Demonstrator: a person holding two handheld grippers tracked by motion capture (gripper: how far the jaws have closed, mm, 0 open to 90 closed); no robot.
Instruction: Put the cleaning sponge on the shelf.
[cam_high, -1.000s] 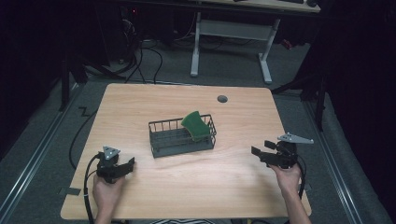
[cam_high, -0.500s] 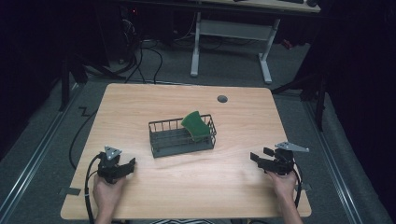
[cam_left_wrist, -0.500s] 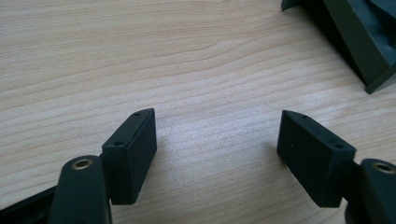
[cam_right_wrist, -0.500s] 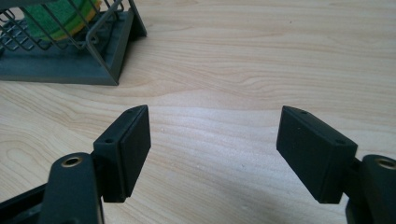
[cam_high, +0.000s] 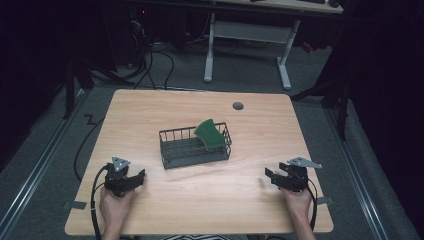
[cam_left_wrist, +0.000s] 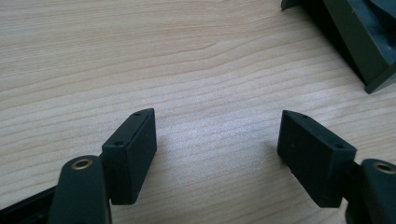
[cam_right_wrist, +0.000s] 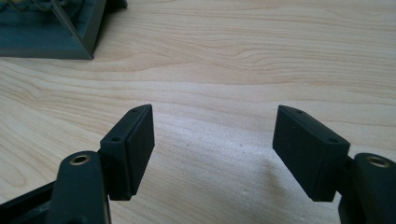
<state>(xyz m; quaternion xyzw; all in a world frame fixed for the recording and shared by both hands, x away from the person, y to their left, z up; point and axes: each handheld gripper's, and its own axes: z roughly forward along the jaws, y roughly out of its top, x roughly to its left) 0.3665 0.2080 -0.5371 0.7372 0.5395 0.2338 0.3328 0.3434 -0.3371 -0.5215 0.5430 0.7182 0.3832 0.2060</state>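
Observation:
A dark wire basket (cam_high: 186, 152) stands at the middle of the wooden table (cam_high: 200, 205). A green sponge (cam_high: 210, 134) leans inside its right end, poking above the rim. My left gripper (cam_high: 141, 176) rests low on the table at the front left, open, with bare wood between its jaws (cam_left_wrist: 217, 140). My right gripper (cam_high: 267, 178) rests at the front right, also open and holding nothing (cam_right_wrist: 214, 140). The basket's base corner (cam_left_wrist: 359, 42) shows at the top right of the left gripper view, and its base (cam_right_wrist: 51, 32) at the top left of the right gripper view.
A round grommet hole (cam_high: 238, 105) sits near the table's far edge. Cables trail from both grippers off the front edge. Beyond the table are a white desk frame (cam_high: 247, 40) and floor cables.
My right gripper has moved down and toward the front of the table and now lies low on the wood. The left gripper has stayed put.

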